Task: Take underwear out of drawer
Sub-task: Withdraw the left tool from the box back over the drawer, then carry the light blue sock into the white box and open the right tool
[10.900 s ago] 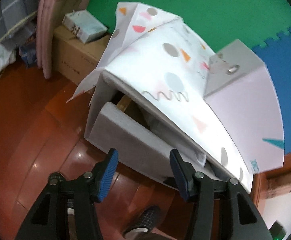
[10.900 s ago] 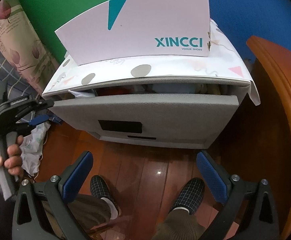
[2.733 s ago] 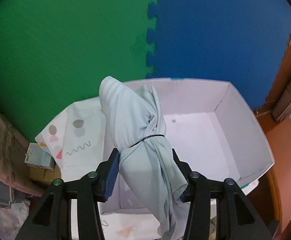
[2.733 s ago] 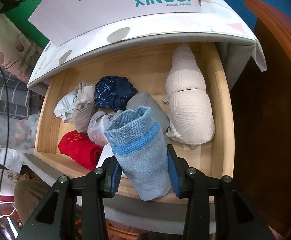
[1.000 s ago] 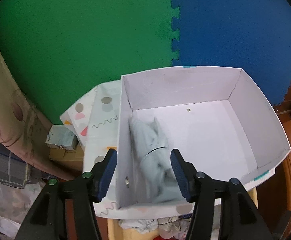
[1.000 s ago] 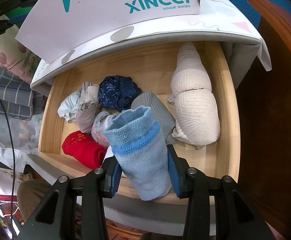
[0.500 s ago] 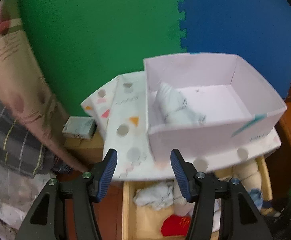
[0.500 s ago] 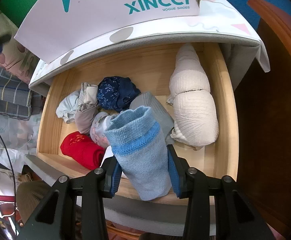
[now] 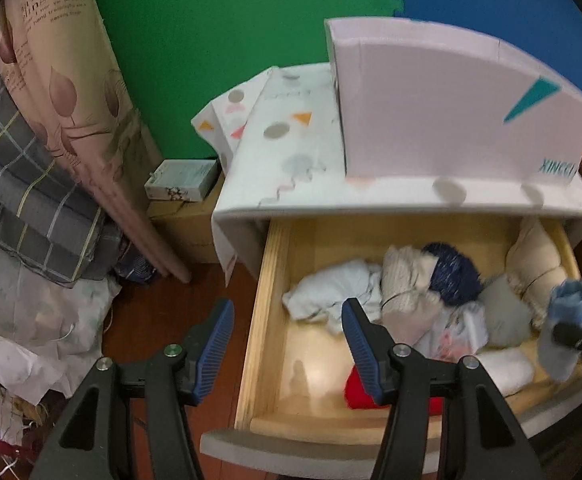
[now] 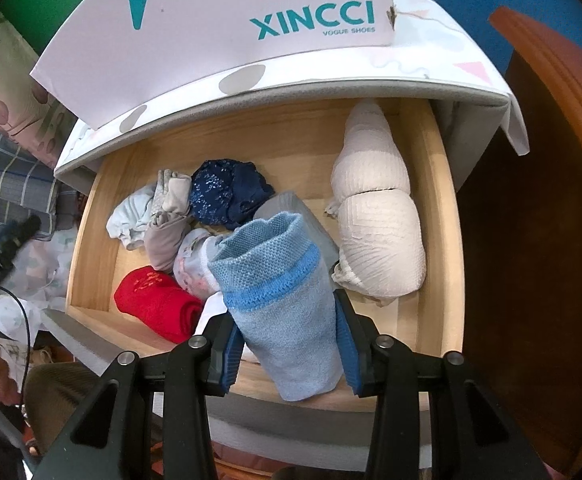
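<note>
Left wrist: left tongs point(image 9: 287, 340) spread, empty, above the open drawer's point(image 9: 263, 300) left wall. Right wrist: right tongs point(image 10: 287, 344) pinching light-blue rolled underwear point(image 10: 283, 304) over the drawer's front; other rolls inside.

The drawer point(image 9: 265, 312) stands open from above, with bare wood along its left side. Rolled garments point(image 10: 227, 194) crowd the middle and right, and the cabinet top point(image 9: 291, 184) with its shoe box point(image 9: 443, 116) overhangs the back.
</note>
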`<action>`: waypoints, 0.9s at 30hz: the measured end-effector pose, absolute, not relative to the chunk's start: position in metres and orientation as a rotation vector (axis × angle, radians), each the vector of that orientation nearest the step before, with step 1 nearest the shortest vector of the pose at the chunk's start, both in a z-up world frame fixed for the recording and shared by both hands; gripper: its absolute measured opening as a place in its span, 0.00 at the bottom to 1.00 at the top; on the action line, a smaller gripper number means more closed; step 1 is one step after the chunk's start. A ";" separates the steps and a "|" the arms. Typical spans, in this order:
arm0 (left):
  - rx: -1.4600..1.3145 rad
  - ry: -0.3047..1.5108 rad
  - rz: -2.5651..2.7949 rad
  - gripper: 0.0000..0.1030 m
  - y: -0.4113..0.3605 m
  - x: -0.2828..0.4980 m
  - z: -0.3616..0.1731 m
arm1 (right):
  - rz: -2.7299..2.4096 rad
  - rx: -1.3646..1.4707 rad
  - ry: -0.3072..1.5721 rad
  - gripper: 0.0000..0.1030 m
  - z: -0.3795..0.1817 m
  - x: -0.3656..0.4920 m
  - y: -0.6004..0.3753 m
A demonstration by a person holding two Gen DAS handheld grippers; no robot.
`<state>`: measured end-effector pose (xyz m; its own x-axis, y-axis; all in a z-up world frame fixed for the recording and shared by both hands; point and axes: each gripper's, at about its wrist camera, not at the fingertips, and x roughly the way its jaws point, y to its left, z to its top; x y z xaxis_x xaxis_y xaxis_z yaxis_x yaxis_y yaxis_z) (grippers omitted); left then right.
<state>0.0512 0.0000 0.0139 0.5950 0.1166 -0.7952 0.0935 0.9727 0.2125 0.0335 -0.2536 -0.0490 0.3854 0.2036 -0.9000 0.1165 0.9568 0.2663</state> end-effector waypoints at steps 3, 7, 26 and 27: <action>0.248 0.940 0.014 0.56 0.002 0.046 0.005 | 0.053 0.311 1.176 0.38 -0.049 0.033 -0.255; 0.188 0.939 0.007 0.56 0.012 0.048 0.005 | 0.051 0.309 1.164 0.38 -0.046 0.031 -0.256; 0.064 0.958 0.020 0.57 0.032 0.053 0.000 | 0.081 0.317 1.087 0.38 0.001 0.038 -0.266; 0.064 0.960 0.018 0.57 0.032 0.054 0.000 | 0.088 0.310 1.081 0.38 0.007 0.039 -0.265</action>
<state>0.0536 0.0319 -0.0001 0.5736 0.0439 -0.8180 0.0129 0.9980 0.0626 0.0386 -0.2647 0.0070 0.4720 0.2205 -0.8536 0.0800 0.9535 0.2906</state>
